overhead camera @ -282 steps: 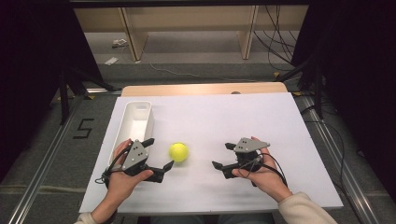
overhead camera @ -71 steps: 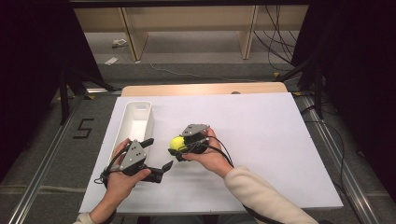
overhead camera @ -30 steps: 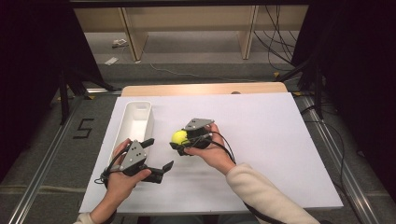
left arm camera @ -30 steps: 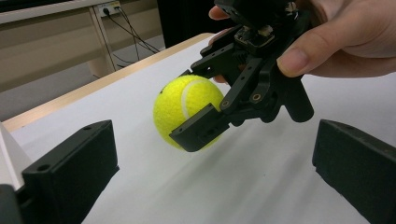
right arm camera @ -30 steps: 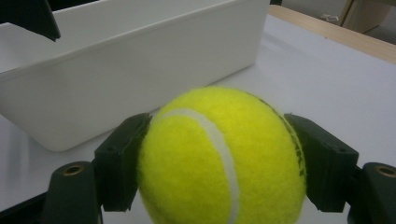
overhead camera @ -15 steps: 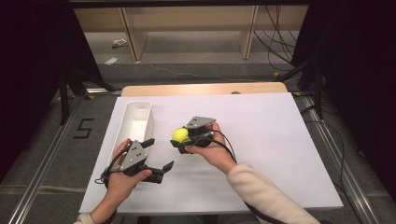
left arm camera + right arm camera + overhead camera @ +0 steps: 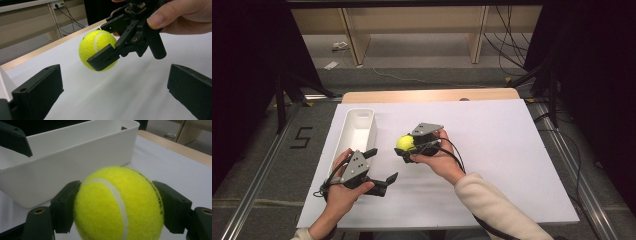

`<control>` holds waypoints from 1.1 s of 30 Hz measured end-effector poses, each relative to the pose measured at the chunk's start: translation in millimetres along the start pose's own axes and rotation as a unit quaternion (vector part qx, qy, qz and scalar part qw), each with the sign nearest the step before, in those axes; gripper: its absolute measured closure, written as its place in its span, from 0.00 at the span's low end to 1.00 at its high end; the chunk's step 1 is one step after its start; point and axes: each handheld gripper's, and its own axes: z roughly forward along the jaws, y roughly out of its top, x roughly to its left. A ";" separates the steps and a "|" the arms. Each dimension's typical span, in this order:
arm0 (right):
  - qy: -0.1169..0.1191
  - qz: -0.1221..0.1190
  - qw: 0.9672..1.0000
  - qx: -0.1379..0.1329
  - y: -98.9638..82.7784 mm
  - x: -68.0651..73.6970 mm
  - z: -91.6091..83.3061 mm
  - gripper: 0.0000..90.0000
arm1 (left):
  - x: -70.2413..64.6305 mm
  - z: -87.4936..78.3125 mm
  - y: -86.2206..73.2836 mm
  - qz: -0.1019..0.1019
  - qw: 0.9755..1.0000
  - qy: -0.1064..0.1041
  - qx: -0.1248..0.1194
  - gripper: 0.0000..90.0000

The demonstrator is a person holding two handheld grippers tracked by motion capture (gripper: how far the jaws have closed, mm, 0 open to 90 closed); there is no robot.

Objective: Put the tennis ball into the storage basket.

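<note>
A tennis ball (image 7: 405,143) is being held clear of the white table (image 7: 512,165), clamped between the two black jaws of the right claw (image 7: 408,148). The ball is bright yellow-green, with a fuzzy felt surface and a curved white seam that is being shown running down its face in the right gripper view (image 7: 117,205). Faint dark print is being glimpsed near its right edge in that view, too blurred to be read. The jaws are being pressed against opposite sides of the ball, and a soft shadow is being cast on the table below it in the left gripper view (image 7: 98,50).

The ball is being carried near the middle of the table, just to the right of a long white bin (image 7: 357,135) that is lying along the table's left part. In the right gripper view the bin's wall (image 7: 75,165) is being seen just beyond the ball, apart from it.

The left claw (image 7: 379,175) is being held low at the near left of the table, its jaws standing wide apart with nothing between them. It is being pointed toward the ball and the right claw (image 7: 117,53), which are being seen farther off in its own view.
</note>
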 end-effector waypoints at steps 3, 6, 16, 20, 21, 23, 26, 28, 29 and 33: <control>-0.002 0.000 1.000 -0.001 1.4 -0.4 0.5 0.30 | 0.1 -0.2 0.1 0.001 1.000 0.000 0.000 0.00; -0.002 0.000 1.000 -0.002 2.6 -0.8 0.2 0.30 | 0.3 -0.4 0.1 0.001 1.000 0.001 0.000 0.00; -0.006 0.000 1.000 -0.005 6.8 -2.0 0.0 0.30 | -0.3 -0.2 0.4 0.003 1.000 0.001 0.001 0.00; -0.009 0.002 1.000 -0.008 10.3 -3.1 0.1 0.30 | -0.1 -0.2 0.2 0.001 1.000 0.001 0.001 0.00; -0.009 0.001 1.000 -0.008 10.8 -3.4 0.4 0.30 | -0.2 -0.1 0.3 0.003 1.000 0.002 0.001 0.00; -0.011 0.000 1.000 -0.007 11.9 -3.8 1.3 0.30 | -0.6 -0.1 0.4 0.002 1.000 0.001 0.001 0.00; -0.009 0.003 1.000 -0.007 13.2 -3.6 2.1 0.30 | -0.5 -0.2 0.5 0.002 1.000 0.002 0.000 0.00; -0.008 0.003 1.000 -0.007 14.1 -3.3 2.6 0.30 | -0.6 -0.1 0.5 0.002 1.000 0.001 0.000 0.00; -0.008 0.003 1.000 -0.007 14.9 -3.2 2.7 0.30 | -0.7 -0.1 0.4 0.002 1.000 0.001 0.000 0.00; -0.010 0.003 1.000 -0.007 17.7 -3.0 3.1 0.30 | -0.8 0.1 0.5 0.002 1.000 0.001 -0.001 0.00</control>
